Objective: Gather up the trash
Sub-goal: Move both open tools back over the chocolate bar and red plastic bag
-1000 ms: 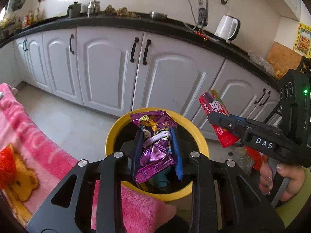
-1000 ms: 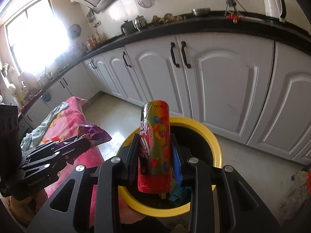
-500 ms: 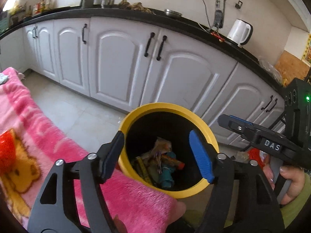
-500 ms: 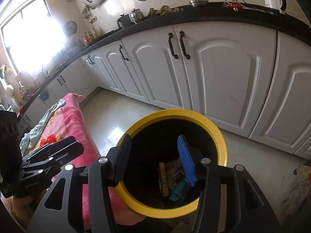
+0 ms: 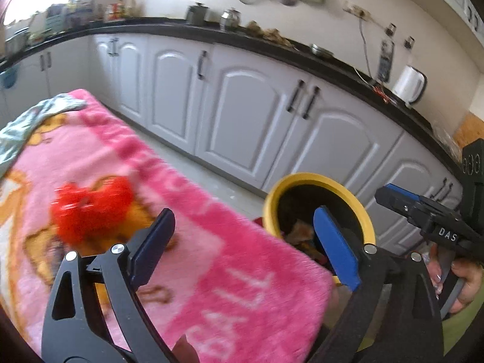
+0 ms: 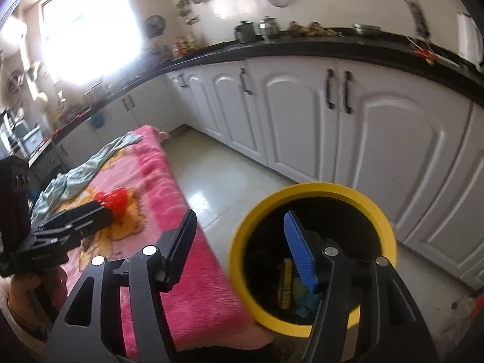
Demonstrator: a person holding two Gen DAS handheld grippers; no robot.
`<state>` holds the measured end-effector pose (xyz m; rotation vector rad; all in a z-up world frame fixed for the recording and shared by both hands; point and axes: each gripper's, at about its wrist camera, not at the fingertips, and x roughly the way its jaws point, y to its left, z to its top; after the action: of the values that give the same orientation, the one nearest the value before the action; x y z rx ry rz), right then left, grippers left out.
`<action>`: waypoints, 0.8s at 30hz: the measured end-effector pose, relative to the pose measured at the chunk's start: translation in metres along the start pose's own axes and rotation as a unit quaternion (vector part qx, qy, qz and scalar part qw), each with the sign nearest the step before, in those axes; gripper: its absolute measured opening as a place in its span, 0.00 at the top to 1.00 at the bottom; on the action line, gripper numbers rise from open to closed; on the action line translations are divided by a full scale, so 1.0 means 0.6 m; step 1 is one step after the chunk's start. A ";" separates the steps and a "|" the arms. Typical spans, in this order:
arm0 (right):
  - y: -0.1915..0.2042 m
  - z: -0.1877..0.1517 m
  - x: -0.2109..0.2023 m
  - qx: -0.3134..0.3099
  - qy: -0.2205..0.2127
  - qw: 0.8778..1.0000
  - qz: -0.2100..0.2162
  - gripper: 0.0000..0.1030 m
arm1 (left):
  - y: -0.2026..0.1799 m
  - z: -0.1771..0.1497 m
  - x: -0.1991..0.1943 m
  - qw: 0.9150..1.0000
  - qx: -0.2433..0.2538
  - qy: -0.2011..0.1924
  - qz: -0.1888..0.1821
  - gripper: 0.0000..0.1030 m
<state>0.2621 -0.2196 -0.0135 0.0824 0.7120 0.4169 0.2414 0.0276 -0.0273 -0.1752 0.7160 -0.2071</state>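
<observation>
Pink blanket [image 5: 230, 275] bears red wrapper [image 5: 90, 208] and pale cloth [image 6: 87, 169]

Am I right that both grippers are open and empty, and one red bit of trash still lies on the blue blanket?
Not quite: the blanket is pink, as the right wrist view shows. Both the left gripper and right gripper are open and empty, and the red trash lies on it.

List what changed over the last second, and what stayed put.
Both hand-held grippers let go: the left hand-held gripper dropped its purple wrapper and the right hand-held gripper its red candy tube into the yellow bin. Both now stand open and have swung left, toward the pink blanket with the red wrapper. Bin and blanket stayed put.
</observation>
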 end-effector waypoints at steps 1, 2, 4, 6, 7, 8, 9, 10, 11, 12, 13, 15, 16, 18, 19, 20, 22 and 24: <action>0.012 0.002 0.001 -0.007 0.000 1.000 0.004 0.41 | 0.013 -0.001 -0.011 1.000 -0.004 -0.005 0.007 0.14; 0.025 0.004 0.003 -0.014 -0.001 1.000 0.008 0.39 | 0.020 -0.002 -0.018 1.000 -0.007 -0.008 0.012 0.12; 0.045 0.008 0.005 -0.025 -0.002 1.000 0.016 0.36 | 0.043 -0.006 -0.038 0.999 -0.015 -0.016 0.025 0.11; 0.068 0.012 0.009 -0.037 -0.001 0.999 0.024 0.35 | 0.060 -0.011 -0.052 0.999 -0.019 -0.021 0.036 0.11; 0.077 0.013 0.010 -0.042 -0.001 0.999 0.028 0.34 | 0.070 -0.014 -0.061 0.999 -0.021 -0.024 0.044 0.11; 0.088 0.015 0.013 -0.048 0.000 0.998 0.033 0.32 | 0.077 -0.016 -0.067 0.998 -0.022 -0.026 0.050 0.11; 0.097 0.017 0.015 -0.054 -0.001 0.998 0.036 0.31 | 0.085 -0.018 -0.072 0.998 -0.023 -0.028 0.057 0.11; 0.105 0.017 0.017 -0.058 -0.001 0.998 0.039 0.30 | 0.093 -0.021 -0.078 0.997 -0.024 -0.029 0.064 0.10; 0.114 0.019 0.020 -0.063 0.000 0.997 0.042 0.30 | 0.101 -0.023 -0.083 0.997 -0.025 -0.030 0.070 0.10; 0.126 0.021 0.024 -0.068 0.001 0.997 0.045 0.29 | 0.109 -0.025 -0.087 0.996 -0.026 -0.031 0.075 0.10; 0.132 0.021 0.027 -0.072 0.002 0.996 0.048 0.29 | 0.118 -0.029 -0.093 0.996 -0.029 -0.033 0.082 0.10; 0.154 0.024 0.037 -0.084 0.006 0.995 0.057 0.27 | 0.134 -0.033 -0.100 0.995 -0.034 -0.033 0.089 0.10; 0.164 0.025 0.041 -0.089 0.007 0.994 0.058 0.27 | 0.143 -0.036 -0.103 0.994 -0.037 -0.034 0.093 0.10; 0.183 0.027 0.049 -0.098 0.010 0.993 0.065 0.27 | 0.155 -0.042 -0.107 0.994 -0.042 -0.033 0.099 0.10; 0.192 0.027 0.054 -0.102 0.012 0.992 0.068 0.27 | 0.164 -0.045 -0.109 0.993 -0.047 -0.032 0.103 0.10; 0.196 0.027 0.056 -0.105 0.013 0.992 0.069 0.26 | 0.171 -0.047 -0.110 0.993 -0.050 -0.031 0.105 0.10; 0.215 0.030 0.068 -0.115 0.017 0.990 0.076 0.26 | 0.187 -0.053 -0.112 0.992 -0.056 -0.030 0.111 0.10; 0.232 0.032 0.079 -0.126 0.019 0.989 0.080 0.26 | 0.201 -0.059 -0.114 0.991 -0.062 -0.028 0.117 0.10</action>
<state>0.2589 -0.0721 0.0013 -0.1069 0.6879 0.6610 0.1830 0.1580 -0.0381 -0.2134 0.6867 0.0655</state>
